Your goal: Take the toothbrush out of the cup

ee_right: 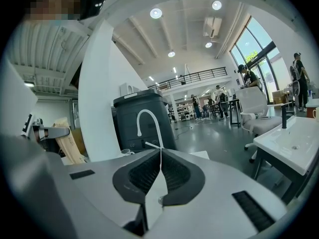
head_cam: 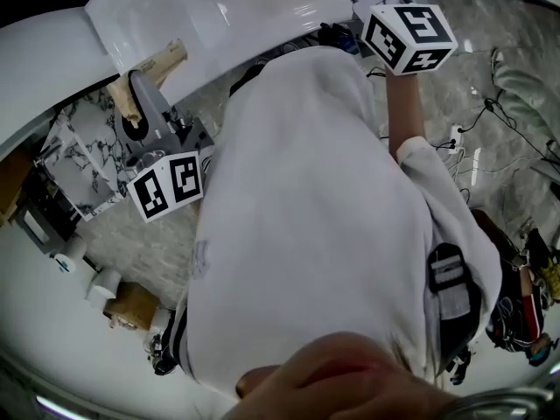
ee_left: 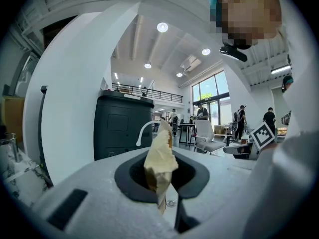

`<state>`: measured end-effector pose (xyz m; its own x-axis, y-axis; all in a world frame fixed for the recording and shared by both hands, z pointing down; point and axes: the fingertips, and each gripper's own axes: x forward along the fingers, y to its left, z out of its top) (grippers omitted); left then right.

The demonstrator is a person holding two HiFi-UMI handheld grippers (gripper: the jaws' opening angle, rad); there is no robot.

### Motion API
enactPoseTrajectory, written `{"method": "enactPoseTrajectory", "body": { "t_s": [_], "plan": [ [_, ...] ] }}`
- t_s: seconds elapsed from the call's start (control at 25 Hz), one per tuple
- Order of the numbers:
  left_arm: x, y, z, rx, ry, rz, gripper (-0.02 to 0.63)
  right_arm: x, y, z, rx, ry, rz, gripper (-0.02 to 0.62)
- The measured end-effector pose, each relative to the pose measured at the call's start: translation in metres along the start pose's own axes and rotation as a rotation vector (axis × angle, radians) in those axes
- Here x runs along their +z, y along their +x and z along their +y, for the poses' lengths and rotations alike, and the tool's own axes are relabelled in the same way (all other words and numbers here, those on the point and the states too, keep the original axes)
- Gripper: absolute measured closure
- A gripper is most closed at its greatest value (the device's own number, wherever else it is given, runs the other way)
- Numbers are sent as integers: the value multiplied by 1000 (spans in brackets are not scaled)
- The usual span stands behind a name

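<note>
Here, left claw clamps a tan packet; right claw pressed together.

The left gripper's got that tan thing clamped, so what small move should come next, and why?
Probably lower the left gripper toward the white counter, keeping it shut. Its jaws clamp the tan piece, which stands free with no cup around it, so it looks already lifted out. The right gripper is shut and empty, so it can wait.
</note>
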<state>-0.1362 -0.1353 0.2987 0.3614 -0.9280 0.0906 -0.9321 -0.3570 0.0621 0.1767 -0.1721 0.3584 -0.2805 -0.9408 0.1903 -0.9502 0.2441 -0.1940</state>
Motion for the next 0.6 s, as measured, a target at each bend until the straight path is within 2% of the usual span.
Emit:
{"method": "enactPoseTrajectory", "body": {
  "t_s": [0.6],
  "plan": [
    [3, 0, 2, -8, -14, -4, 569, -1, -2, 2, -8, -2, 16, 580]
  ]
}}
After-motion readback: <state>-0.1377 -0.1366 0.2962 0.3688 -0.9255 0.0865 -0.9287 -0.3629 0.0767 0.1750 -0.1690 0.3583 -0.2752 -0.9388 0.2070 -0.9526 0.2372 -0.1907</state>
